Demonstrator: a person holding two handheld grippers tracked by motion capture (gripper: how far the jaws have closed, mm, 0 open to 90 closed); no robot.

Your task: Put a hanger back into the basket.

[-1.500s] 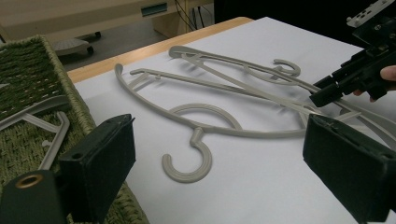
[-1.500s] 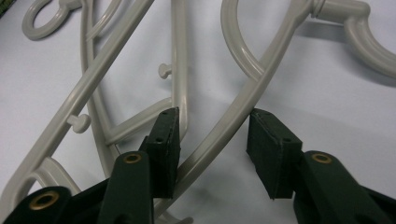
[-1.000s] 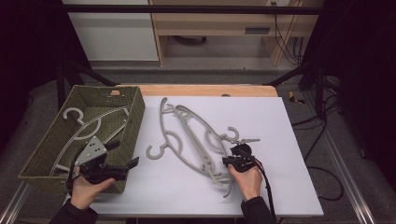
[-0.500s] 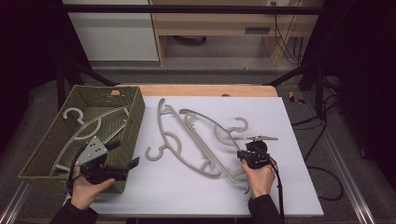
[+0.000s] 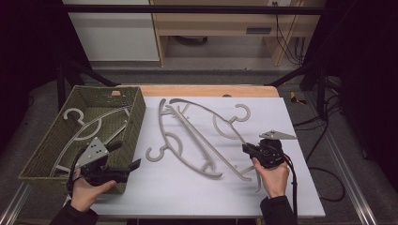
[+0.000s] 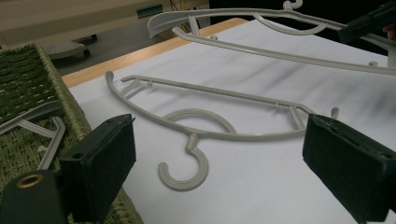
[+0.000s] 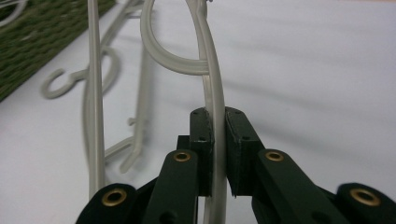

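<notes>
Two hangers already in basket point(image 5: 136, 101). Right gripper point(image 5: 247, 150) fingers clamp lifted hanger point(image 5: 220, 129) above desk point(image 5: 187, 192); second hanger point(image 5: 180, 152) remains. Left gripper point(image 5: 126, 157) fingers wide, empty.

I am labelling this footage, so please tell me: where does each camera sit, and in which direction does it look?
High view: above the person's side, looking forward and down on the white table; both hands, left gripper and right gripper enter from below.
Left gripper view: on the left gripper, looking across the table at a flat hanger; jaws apart.
Right gripper view: on the right gripper, looking along the held hanger clamped in its jaws.
All views share the woven basket.
</notes>
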